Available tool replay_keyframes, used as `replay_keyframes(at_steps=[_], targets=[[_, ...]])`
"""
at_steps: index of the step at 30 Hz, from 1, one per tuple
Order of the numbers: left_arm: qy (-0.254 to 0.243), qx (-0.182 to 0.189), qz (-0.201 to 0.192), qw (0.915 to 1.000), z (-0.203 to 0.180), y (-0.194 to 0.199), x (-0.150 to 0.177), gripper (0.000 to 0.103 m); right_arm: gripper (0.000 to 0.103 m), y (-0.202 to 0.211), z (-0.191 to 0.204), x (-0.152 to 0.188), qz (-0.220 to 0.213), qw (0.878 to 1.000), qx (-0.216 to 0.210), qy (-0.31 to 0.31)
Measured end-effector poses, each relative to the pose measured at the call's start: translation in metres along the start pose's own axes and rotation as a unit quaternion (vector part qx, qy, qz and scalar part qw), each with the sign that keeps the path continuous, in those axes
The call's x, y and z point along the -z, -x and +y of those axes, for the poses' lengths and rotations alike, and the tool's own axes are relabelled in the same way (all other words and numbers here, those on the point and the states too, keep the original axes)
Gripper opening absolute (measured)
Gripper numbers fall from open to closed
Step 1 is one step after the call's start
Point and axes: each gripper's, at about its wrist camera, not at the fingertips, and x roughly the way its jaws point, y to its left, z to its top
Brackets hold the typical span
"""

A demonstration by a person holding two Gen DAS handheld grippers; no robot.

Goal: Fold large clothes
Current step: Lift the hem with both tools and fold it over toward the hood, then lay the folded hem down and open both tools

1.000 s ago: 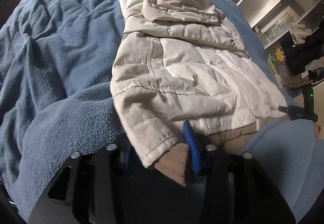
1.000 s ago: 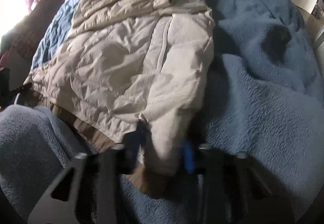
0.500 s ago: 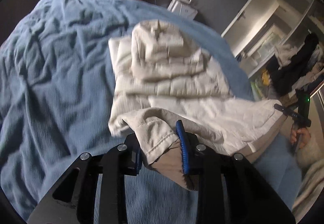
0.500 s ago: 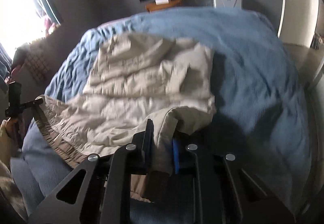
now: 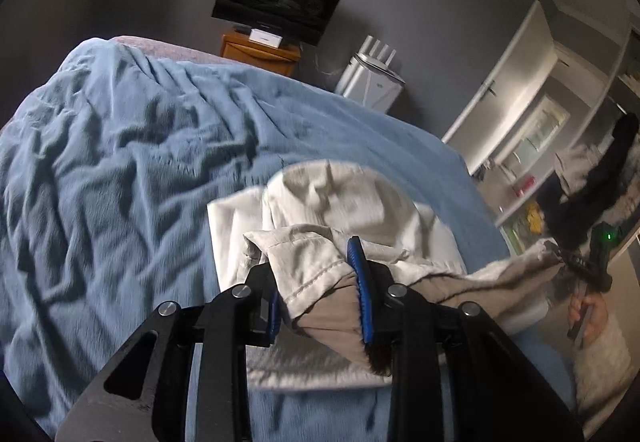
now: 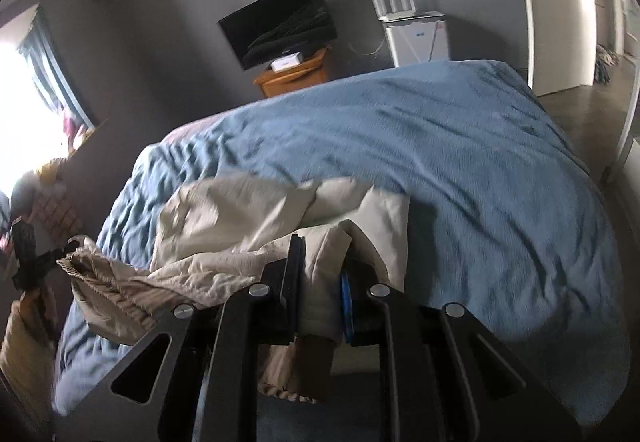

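A cream padded jacket lies on a bed with a blue blanket. My left gripper is shut on one bottom corner of the jacket and holds it lifted above the bed. My right gripper is shut on the other bottom corner of the jacket, also lifted. The hem hangs stretched between the two grippers, and the jacket's upper part still rests on the blanket. The right gripper shows at the right edge of the left wrist view.
Beyond the bed stand a wooden stand with a dark TV, and a white appliance. Shelves with clothes are at the right. A bright window is at the left and a door at the right.
Both grippers have risen and tilted up, lifting the jacket's bottom hem off the bed. The views now show the far wall and less of the jacket.
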Motion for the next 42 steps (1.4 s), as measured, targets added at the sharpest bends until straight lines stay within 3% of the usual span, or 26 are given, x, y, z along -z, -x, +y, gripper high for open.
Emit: replay_keyframes(at_steps=[9,12,17,21,23,24,25,26,27,28,33,39,42], targets=[[0.02,-0.058,0.037,0.9974,0.036,-0.11,-0.043,0.029,0.014,-0.124,-0.029,-0.044,0.015,0.998,0.056,-0.031],[0.037,-0.073,0.057,0.995,0.05,-0.142,-0.044,0.03,0.014,-0.166,-0.04,-0.043,0.03,0.996,0.072,-0.051],[0.05,-0.084,0.081,0.9919,0.061,-0.169,-0.041,0.034,0.015,-0.204,-0.051,-0.029,0.043,0.993,0.087,-0.063],[0.046,-0.079,0.075,0.993,0.056,-0.165,-0.036,0.045,0.022,-0.205,-0.054,-0.023,0.047,0.993,0.076,-0.078],[0.03,-0.076,0.063,0.9946,0.048,-0.155,-0.031,0.065,0.029,-0.2,-0.053,-0.022,0.047,0.993,0.062,-0.088],[0.025,-0.08,0.056,0.9949,0.044,-0.151,-0.03,0.066,0.039,-0.194,-0.052,-0.021,0.045,0.994,0.051,-0.09],[0.02,-0.088,0.051,0.9946,0.04,-0.147,-0.029,0.075,0.054,-0.19,-0.051,-0.02,0.042,0.994,0.043,-0.09],[0.012,-0.104,0.044,0.9935,0.036,-0.142,-0.027,0.091,0.063,-0.181,-0.047,-0.019,0.034,0.995,0.039,-0.087],[-0.003,-0.129,0.031,0.9911,0.031,-0.134,-0.023,0.097,0.077,-0.171,-0.043,-0.017,0.022,0.995,0.045,-0.083],[-0.017,-0.139,0.022,0.9899,0.025,-0.126,-0.019,0.096,0.084,-0.163,-0.038,-0.016,0.012,0.996,0.045,-0.078],[-0.049,-0.151,0.02,0.9871,0.004,-0.103,0.003,0.096,0.094,-0.127,0.001,0.008,0.003,0.999,0.036,-0.016],[-0.069,-0.132,0.016,0.9887,-0.031,-0.089,0.055,0.096,0.095,-0.107,0.048,0.059,0.02,0.994,0.068,0.087],[-0.082,-0.131,0.023,0.9877,-0.045,-0.092,0.076,0.096,0.095,-0.11,0.061,0.083,0.045,0.989,0.091,0.106]])
